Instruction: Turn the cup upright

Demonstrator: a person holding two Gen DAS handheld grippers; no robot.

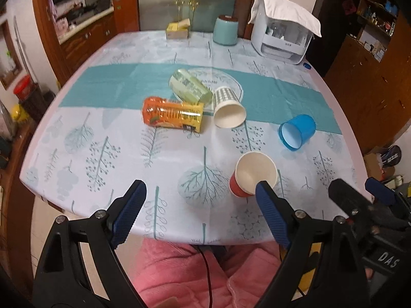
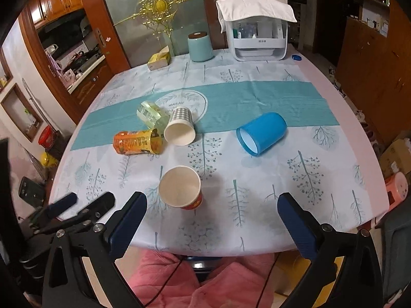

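Observation:
A red paper cup (image 1: 253, 175) (image 2: 181, 187) stands upright near the table's front edge. Several cups lie on their sides farther back: a blue plastic cup (image 1: 298, 131) (image 2: 262, 133), a checked paper cup (image 1: 228, 107) (image 2: 179, 127), a green patterned cup (image 1: 190, 86) (image 2: 152, 114) and an orange cup (image 1: 172, 113) (image 2: 138, 142). My left gripper (image 1: 201, 188) is open and empty over the front edge, its right finger just in front of the red cup. My right gripper (image 2: 212, 201) is open and empty, right of the left one, near the red cup.
The table (image 1: 102, 154) has a tree-print cloth with a teal band. At the back stand a white covered appliance (image 1: 282, 33), a pale blue canister (image 1: 225, 30) and a tissue box (image 1: 177, 29). A pink garment (image 1: 192, 274) lies below the front edge.

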